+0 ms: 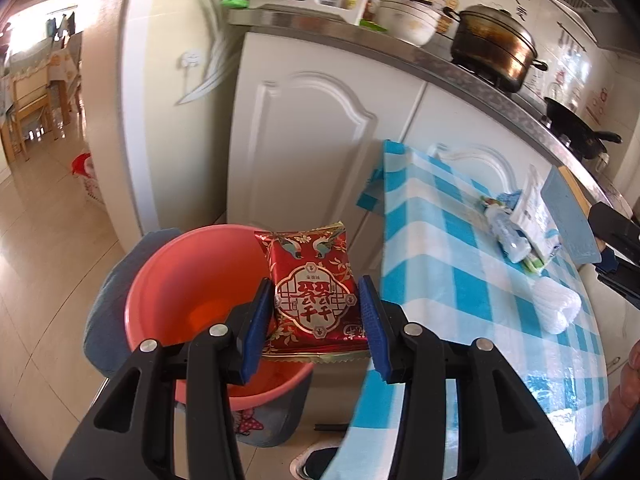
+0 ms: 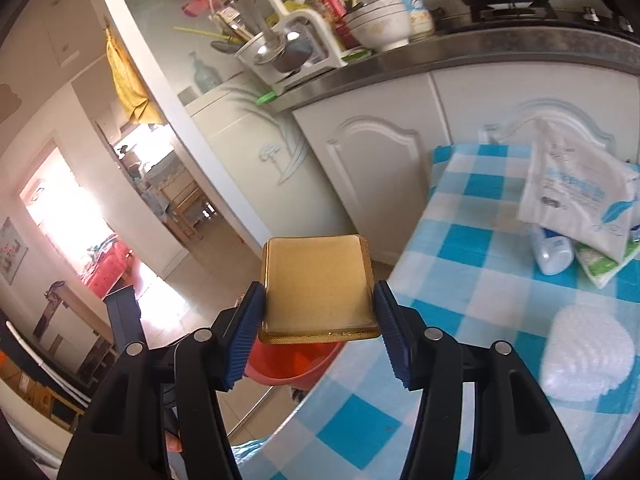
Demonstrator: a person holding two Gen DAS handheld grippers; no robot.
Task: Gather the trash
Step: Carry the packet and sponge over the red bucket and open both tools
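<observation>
Pink bucket point(image 1: 188, 280) on floor at left, beside blue-checked tabletop point(image 1: 452, 280). Left gripper point(image 1: 318, 316) partly closed, blue pads clamping red snack packet point(image 1: 314, 292) by its sides, packet held over bucket's right rim. Right gripper point(image 2: 318, 320) about half closed, pads gripping gold plastic tray point(image 2: 318, 284) above tabletop's left edge, bucket point(image 2: 296, 364) below. Farther right on tabletop: small bottle point(image 2: 554, 252), white bag point(image 2: 580, 196), green-white wrapper point(image 2: 604, 264); white foam net point(image 2: 588, 360) nearer.
</observation>
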